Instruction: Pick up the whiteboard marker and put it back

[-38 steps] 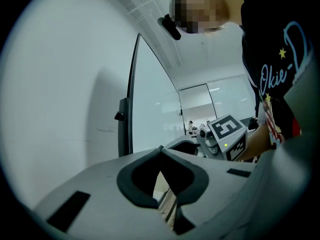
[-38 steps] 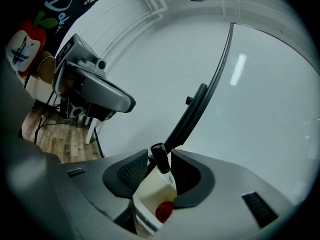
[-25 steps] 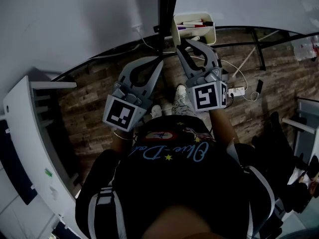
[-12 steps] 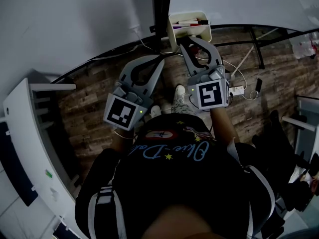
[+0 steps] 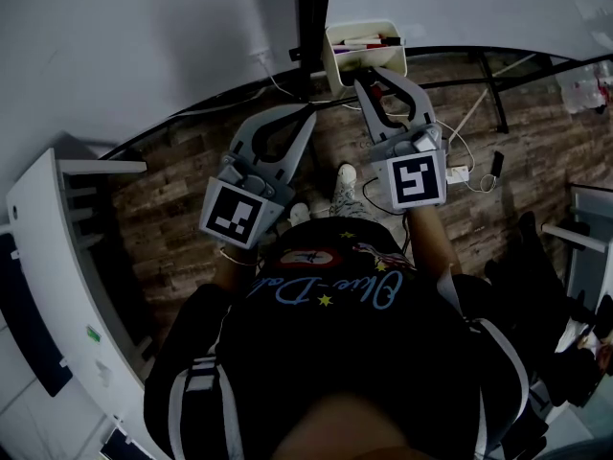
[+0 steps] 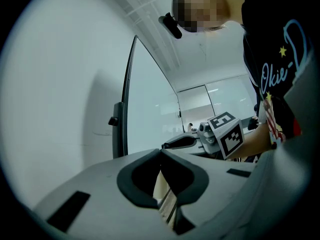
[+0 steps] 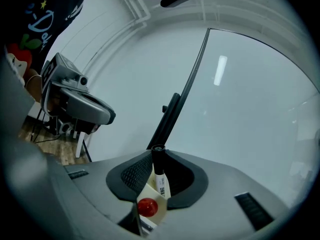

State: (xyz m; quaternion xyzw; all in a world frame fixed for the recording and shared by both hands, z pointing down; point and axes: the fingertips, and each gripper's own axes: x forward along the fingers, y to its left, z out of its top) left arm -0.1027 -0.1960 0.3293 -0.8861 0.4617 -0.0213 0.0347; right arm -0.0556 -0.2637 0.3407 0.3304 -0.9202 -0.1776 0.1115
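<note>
Black-capped and white-barrelled, the whiteboard marker [image 7: 159, 179] is standing upright between the jaws of your right gripper [image 7: 158, 153]. Its fingers have just been closing and are now pinching the marker near the cap, at roughly half their spread. In the head view you are holding that gripper [image 5: 381, 82] just in front of the cream tray [image 5: 335, 65] at the foot of the whiteboard [image 5: 144, 56], where other markers are lying. A red round end [image 7: 147, 206], probably another marker's, is showing just below the held one, beside a cream corner of the tray.

Your left gripper [image 6: 161, 153] is pointing level off to the tray's left. Its fingers are pressed together and gripping nothing, and it is playing no part for now.

The pick-up appears to be the step in hand, with the marker gripped but seemingly barely clear of the tray. The next move is calling for a steady pinch while you lift it free. After that, line it up over the open top, lower it without nudging its neighbours, and let go only once it is resting inside.
</note>
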